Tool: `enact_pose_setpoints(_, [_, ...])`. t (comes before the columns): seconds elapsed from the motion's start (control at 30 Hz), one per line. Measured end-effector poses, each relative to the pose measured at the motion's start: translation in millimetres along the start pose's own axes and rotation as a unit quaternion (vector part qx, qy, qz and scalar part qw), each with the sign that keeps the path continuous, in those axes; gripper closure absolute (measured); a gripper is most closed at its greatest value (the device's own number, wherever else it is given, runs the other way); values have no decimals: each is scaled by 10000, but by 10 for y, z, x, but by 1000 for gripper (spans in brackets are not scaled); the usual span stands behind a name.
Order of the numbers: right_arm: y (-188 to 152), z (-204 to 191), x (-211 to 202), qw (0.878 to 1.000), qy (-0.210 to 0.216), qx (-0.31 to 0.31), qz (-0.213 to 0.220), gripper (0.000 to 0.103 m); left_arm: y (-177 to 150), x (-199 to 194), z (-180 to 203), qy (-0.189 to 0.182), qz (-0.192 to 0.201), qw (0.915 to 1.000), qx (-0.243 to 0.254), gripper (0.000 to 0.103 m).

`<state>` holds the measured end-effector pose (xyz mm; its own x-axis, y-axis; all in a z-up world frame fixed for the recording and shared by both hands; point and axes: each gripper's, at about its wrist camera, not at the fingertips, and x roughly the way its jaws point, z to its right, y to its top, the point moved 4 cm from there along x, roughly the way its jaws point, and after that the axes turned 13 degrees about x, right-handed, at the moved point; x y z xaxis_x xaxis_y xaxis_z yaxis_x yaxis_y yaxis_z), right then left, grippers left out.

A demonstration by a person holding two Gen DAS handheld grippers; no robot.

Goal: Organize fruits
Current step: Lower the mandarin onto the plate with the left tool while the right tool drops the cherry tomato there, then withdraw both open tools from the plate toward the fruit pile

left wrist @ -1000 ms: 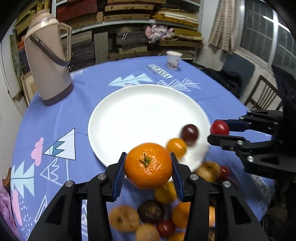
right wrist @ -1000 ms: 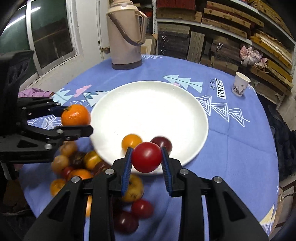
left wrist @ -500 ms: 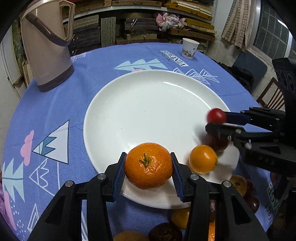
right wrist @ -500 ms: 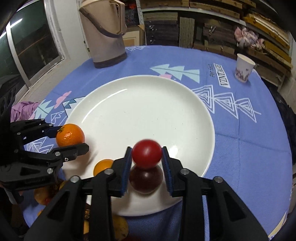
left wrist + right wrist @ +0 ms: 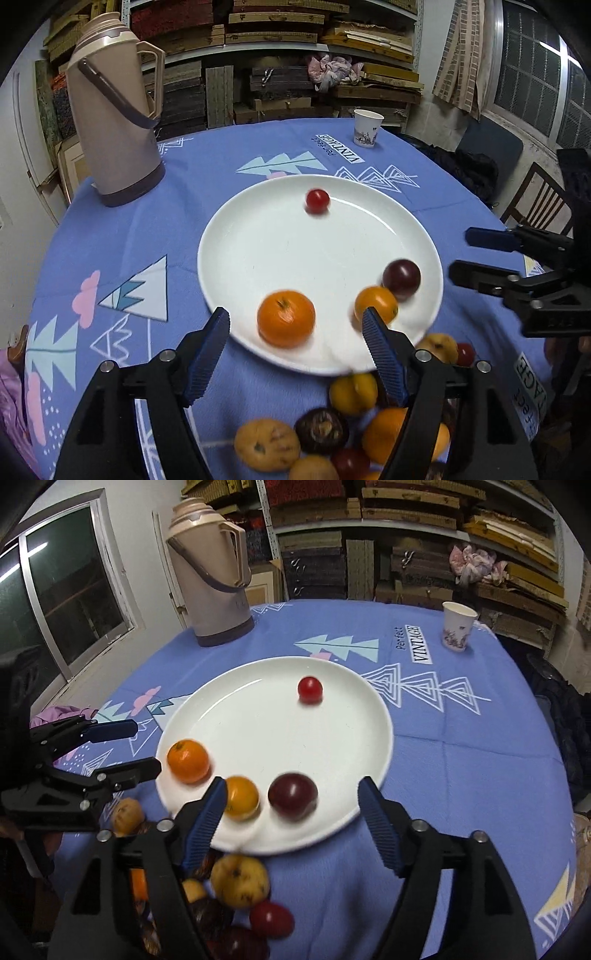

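A white plate (image 5: 280, 236) (image 5: 258, 716) lies on the blue tablecloth. On it are an orange mandarin (image 5: 286, 324) (image 5: 188, 760), a small orange fruit (image 5: 376, 303) (image 5: 242, 797), a dark plum (image 5: 401, 278) (image 5: 293, 795) and a red cherry tomato (image 5: 317, 201) (image 5: 310, 689) near the far side. My left gripper (image 5: 295, 343) (image 5: 122, 749) is open and empty, just behind the mandarin. My right gripper (image 5: 290, 819) (image 5: 476, 254) is open and empty at the plate's near right rim. A heap of loose fruits (image 5: 332, 439) (image 5: 236, 890) lies in front of the plate.
A tall beige thermos (image 5: 114, 125) (image 5: 214, 572) stands at the back left. A paper cup (image 5: 367, 127) (image 5: 458, 626) stands at the far edge. Shelves of stacked boards are behind the table, and a wooden chair (image 5: 535, 206) stands at the right.
Both grippers opened and drew back. The mandarin left my left gripper and sits on the plate. The red tomato left my right gripper and has rolled to the plate's far side.
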<state>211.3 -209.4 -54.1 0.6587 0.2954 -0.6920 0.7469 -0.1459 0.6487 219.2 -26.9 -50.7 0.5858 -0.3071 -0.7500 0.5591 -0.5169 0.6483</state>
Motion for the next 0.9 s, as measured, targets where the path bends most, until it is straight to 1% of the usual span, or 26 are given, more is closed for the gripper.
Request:
enact_pose_setpoints(0.07, [-79, 8, -117, 9999, -61, 22, 88, 25, -56, -64, 18, 20, 7, 10000, 18, 28])
enact_pose_setpoints(0.13, [-160, 23, -249, 9995, -141, 75, 275, 14, -139, -154, 61, 33, 35, 10000, 67, 28])
enact_pose_setpoints(0.17, [-205, 27, -310, 9992, -162, 89, 352, 10, -185, -193, 81, 62, 36, 9999, 92, 23])
enact_pose_setpoints(0.2, [-272, 23, -378, 9991, -163, 90, 394, 9, -228, -226, 99, 89, 38, 9999, 105, 17])
enact_pose_setpoints(0.27, [-365, 19, -449, 9991, -164, 68, 377, 8, -314, -296, 122, 157, 59, 9998, 123, 16])
enact_pose_setpoints(0.43, [-706, -45, -569, 9996, -136, -82, 238, 6, -559, -466, 240, 139, 46, 9998, 160, 17])
enact_pose_setpoints(0.53, [-914, -49, -575, 9996, -218, -135, 127, 6, -704, -521, 350, 33, 13, 9998, 178, 16])
enact_pose_setpoints(0.63, [-1056, -7, -591, 9998, -187, -28, 33, 6, -809, -551, 453, -1, -40, 9997, 251, 16])
enact_pose_setpoints(0.77, [-1153, 34, -617, 9999, -115, 106, -21, 6, -910, -552, 592, -86, -133, 9994, 317, 16])
enact_pose_setpoints(0.9, [-1171, 48, -622, 9998, -3, 217, -33, 6, -977, -531, 684, -200, -203, 9992, 282, 17])
